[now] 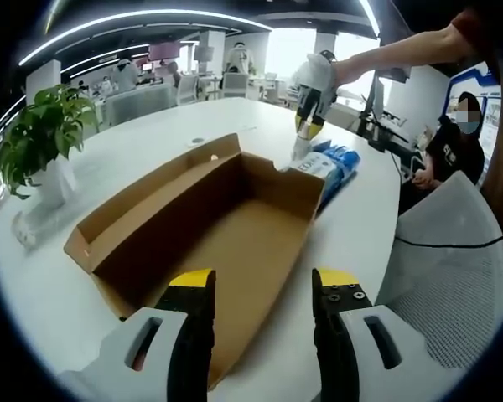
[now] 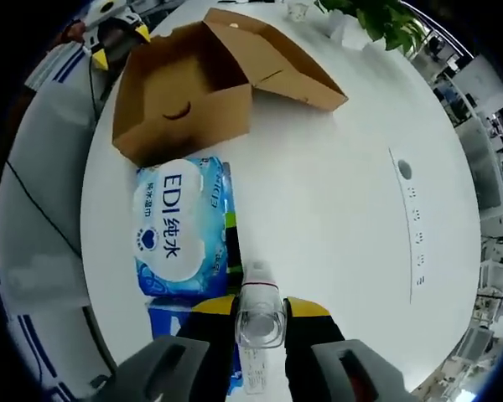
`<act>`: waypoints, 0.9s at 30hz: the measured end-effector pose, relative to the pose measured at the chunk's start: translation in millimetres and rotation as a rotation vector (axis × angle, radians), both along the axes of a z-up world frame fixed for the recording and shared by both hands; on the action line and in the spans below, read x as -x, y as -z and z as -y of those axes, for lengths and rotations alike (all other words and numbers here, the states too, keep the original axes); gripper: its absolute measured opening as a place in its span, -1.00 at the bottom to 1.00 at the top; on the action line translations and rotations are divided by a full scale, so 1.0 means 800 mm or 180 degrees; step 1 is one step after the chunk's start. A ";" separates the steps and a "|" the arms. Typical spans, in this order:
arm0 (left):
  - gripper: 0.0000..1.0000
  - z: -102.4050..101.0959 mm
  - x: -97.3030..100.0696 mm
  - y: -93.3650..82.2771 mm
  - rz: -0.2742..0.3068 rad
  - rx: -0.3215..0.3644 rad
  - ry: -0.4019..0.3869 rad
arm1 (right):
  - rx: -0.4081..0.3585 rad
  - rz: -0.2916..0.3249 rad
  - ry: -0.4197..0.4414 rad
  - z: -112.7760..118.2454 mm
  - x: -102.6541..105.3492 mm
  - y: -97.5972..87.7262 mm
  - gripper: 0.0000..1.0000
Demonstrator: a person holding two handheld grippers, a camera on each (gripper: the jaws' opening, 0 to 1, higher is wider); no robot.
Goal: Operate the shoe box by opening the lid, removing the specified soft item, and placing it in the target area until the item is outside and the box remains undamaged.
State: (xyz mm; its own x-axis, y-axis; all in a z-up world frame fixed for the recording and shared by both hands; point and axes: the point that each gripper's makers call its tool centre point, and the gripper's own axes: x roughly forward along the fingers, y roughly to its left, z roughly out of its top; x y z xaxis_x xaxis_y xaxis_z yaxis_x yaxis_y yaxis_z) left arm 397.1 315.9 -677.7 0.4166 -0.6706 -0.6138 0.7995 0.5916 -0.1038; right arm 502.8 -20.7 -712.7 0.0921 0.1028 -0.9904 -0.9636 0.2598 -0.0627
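A: Checking the wet-wipes pack (image 2: 180, 230) first: blue and white, lying flat on the white table (image 2: 344, 193), just beside the short end of the shoe box (image 2: 184, 105) and outside it. In the left gripper view the same pack (image 1: 331, 165) sits past the box's far end wall.

B: Box state?

A: Cardboard shoe box (image 1: 235, 234) is open, lid (image 1: 151, 188) folded back along one long side, interior looks bare. No tears or crushed corners that I can see.

B: Right gripper?

A: The right gripper (image 2: 260, 322) has its jaws closed in on a small clear object, maybe a plastic tab or bottle (image 2: 260, 314); can't tell what it is or whether it belongs to the pack. It hangs right at the near edge of the pack. From the left gripper view, the right gripper (image 1: 306, 126) points down at the pack from above, held by a person's arm (image 1: 402, 50).

B: Left?

A: The left gripper (image 1: 264, 289) has jaws apart, nothing between them, hovering over the near end of the box.

B: So which step?

A: My read: the placing step, pack out, basically at its spot. Next move calls for releasing cleanly and lifting straight away without dragging the pack or bumping the box wall. I see no marked target area, so placement can't be confirmed.

B: Anything else nearby?

A: Potted plant (image 1: 42, 134) well apart from the box, mesh chair (image 1: 453, 251) at the table edge.
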 end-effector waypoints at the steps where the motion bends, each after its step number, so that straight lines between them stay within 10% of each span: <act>1: -0.08 0.000 0.000 0.000 0.0000 0.0001 -0.0001 | -0.0004 0.0003 -0.0004 -0.001 -0.001 0.000 -0.65; 27: -0.09 -0.001 0.000 0.000 -0.0006 -0.0002 -0.0003 | 0.0077 0.0043 -0.0334 -0.007 -0.003 0.004 -0.61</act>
